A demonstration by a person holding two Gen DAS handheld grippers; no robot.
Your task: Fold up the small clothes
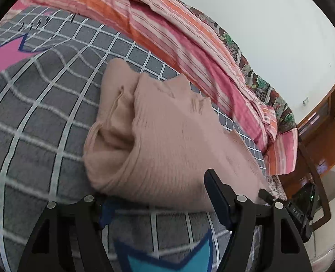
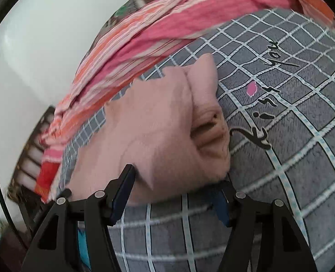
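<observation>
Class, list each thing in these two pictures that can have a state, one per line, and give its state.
Beige garment: folded over, bunched, lying on the grey checked blanket.
Striped pink sheet: rumpled along the blanket's far edge.
Left claw: open, jaws astride the garment's near edge.
Right claw: open, jaws astride the garment's near edge.
Wooden door: open.
</observation>
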